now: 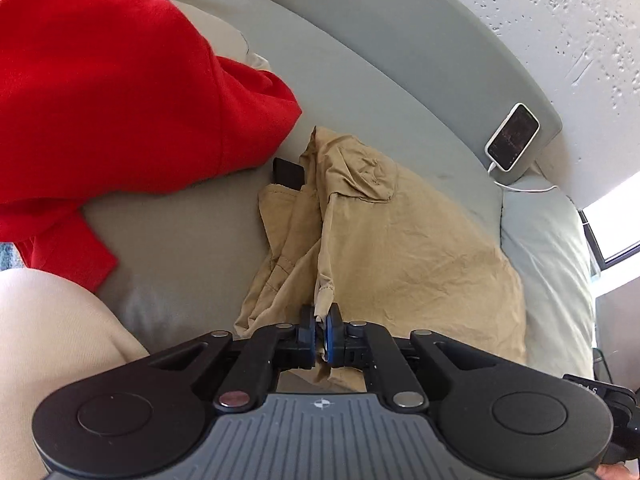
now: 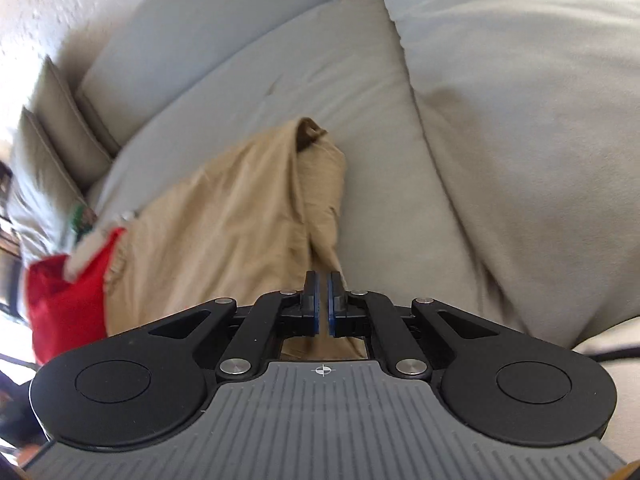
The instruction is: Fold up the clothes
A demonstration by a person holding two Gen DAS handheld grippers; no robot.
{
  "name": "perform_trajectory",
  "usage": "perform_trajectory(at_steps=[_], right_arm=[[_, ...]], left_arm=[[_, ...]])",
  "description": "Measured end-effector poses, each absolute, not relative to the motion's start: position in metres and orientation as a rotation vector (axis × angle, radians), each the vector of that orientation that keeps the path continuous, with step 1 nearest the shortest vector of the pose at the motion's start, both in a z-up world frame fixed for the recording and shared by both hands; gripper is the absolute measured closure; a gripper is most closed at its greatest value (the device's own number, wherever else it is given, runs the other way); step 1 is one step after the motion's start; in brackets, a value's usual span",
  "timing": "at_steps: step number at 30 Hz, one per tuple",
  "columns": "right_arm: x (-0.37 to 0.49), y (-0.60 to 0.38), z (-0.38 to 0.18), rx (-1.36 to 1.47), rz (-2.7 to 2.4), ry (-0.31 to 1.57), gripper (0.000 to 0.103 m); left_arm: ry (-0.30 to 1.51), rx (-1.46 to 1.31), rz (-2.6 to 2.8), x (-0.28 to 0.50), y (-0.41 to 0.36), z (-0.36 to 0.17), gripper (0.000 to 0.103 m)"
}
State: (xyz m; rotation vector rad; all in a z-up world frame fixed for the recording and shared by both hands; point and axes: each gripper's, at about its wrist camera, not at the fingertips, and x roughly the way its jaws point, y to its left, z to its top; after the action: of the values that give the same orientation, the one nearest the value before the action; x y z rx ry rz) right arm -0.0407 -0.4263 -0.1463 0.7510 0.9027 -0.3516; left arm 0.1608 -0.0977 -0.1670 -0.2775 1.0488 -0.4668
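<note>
A tan garment (image 1: 400,248) lies crumpled on a grey sofa seat (image 1: 180,240), with a pocket flap showing near its far end. My left gripper (image 1: 321,320) is shut on a raised fold at the garment's near edge. In the right wrist view the same tan garment (image 2: 224,220) stretches away to the left. My right gripper (image 2: 322,280) has its jaws nearly touching, pinching the narrow fold that runs into them. Tan cloth also shows under that gripper.
A red garment (image 1: 100,100) is heaped at the left on the sofa, also seen as the red garment (image 2: 68,300). A small black object (image 1: 286,172) lies between it and the tan cloth. A phone (image 1: 512,136) with a white cable rests on the sofa arm. A big grey cushion (image 2: 520,120) stands at the right.
</note>
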Motion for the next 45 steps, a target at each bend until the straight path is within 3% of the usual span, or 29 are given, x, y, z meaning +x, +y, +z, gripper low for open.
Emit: perform_trajectory(at_steps=[4,8,9,14,17,24,26,29,30,34,37,38,39,45], right_arm=[[-0.059,-0.413,-0.121,0.661,-0.418,0.792,0.094],[-0.051,-0.398,-0.083,0.531,-0.398,0.634,0.067],[-0.041,-0.395,-0.079,0.517,-0.368,0.628,0.067],[0.032,-0.378,-0.104,0.426,-0.247,0.651,0.068],[0.066,-0.369,-0.136,0.339,-0.238,0.774,0.069],[0.019,-0.338,-0.154,0.263,-0.187,0.818,0.069],[0.009,-0.333,-0.15,0.256,-0.178,0.827,0.069],[0.002,-0.332,-0.145,0.255,-0.158,0.844,0.07],[0.002,-0.332,-0.143,0.25,-0.15,0.851,0.07],[0.006,-0.335,-0.131,0.249,-0.133,0.866,0.07],[0.014,-0.35,-0.108,0.344,-0.225,0.708,0.07],[0.028,-0.347,-0.11,0.346,-0.235,0.7,0.078],[0.042,-0.344,-0.113,0.347,-0.244,0.694,0.1],[0.125,-0.325,-0.128,0.355,-0.296,0.655,0.101]], left_arm=[[0.997,-0.175,-0.471,0.155,-0.108,-0.164,0.099],[0.997,-0.166,-0.474,0.154,-0.107,-0.166,0.099],[0.996,-0.165,-0.473,0.153,-0.107,-0.167,0.099],[0.981,-0.14,-0.479,0.15,-0.109,-0.165,0.098],[0.925,-0.123,-0.473,0.138,-0.102,-0.147,0.097],[0.657,-0.095,-0.628,0.121,-0.131,-0.082,0.095],[0.676,-0.019,-0.615,0.132,-0.163,-0.093,0.089],[0.808,0.105,-0.439,0.168,-0.194,-0.147,0.101],[0.868,0.116,-0.417,0.175,-0.194,-0.166,0.102],[0.834,0.169,-0.434,0.162,-0.192,-0.186,0.101],[0.848,0.077,-0.438,0.161,-0.179,-0.189,0.101],[0.846,0.065,-0.441,0.161,-0.178,-0.19,0.1],[0.844,0.053,-0.443,0.161,-0.177,-0.19,0.1],[0.831,0.053,-0.451,0.161,-0.175,-0.194,0.1]])
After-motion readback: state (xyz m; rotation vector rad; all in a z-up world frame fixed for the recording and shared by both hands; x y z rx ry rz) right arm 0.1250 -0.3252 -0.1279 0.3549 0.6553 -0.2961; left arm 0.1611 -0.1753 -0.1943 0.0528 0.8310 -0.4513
